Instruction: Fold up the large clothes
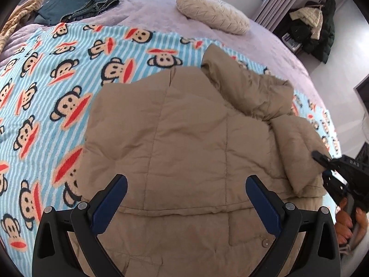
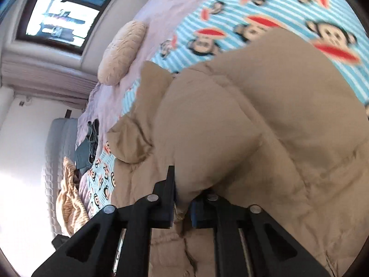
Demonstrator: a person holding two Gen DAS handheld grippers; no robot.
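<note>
Tan quilted jacket (image 1: 184, 138) spread on monkey-print blanket (image 1: 46, 87) over the bed, sleeve folded across its right side. Left tool (image 1: 185, 189) hovering above the near hem, jaws wide apart, nothing between. Right tool (image 2: 182, 198) clamped on a puffed fold of jacket. Cream pillow (image 1: 212, 11) far.

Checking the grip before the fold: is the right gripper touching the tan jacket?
Touching. The right wrist view shows the right gripper with its jaws closed on a fold of the tan jacket.
</note>
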